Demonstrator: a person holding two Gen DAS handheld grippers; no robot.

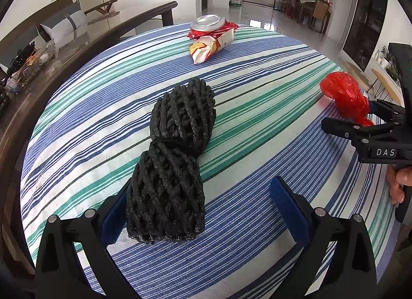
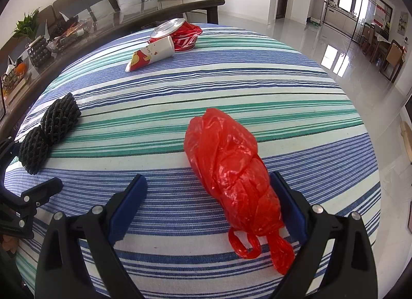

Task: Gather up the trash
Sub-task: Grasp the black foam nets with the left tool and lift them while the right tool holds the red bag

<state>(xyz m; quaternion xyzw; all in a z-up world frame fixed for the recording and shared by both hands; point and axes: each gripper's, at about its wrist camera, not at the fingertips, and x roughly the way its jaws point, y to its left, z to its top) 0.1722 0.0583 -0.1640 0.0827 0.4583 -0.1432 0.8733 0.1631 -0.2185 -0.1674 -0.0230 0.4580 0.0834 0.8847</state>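
While both grippers tilt down over the striped desk (image 1: 257, 88), the left gripper (image 1: 203, 211) gapes wide around the near end of the black foam net (image 1: 175, 160), gripping nothing. The right gripper (image 2: 206, 209) stands open, the red plastic bag (image 2: 231, 175) against its right pad. Only the left view shows fingers (image 1: 397, 183) on the right handle. A crushed can (image 2: 177, 34) and paper cup (image 2: 152, 54) lie at the far edge.

Left tool (image 1: 203, 211) wide open; right tool (image 2: 206, 206) apparently open too.
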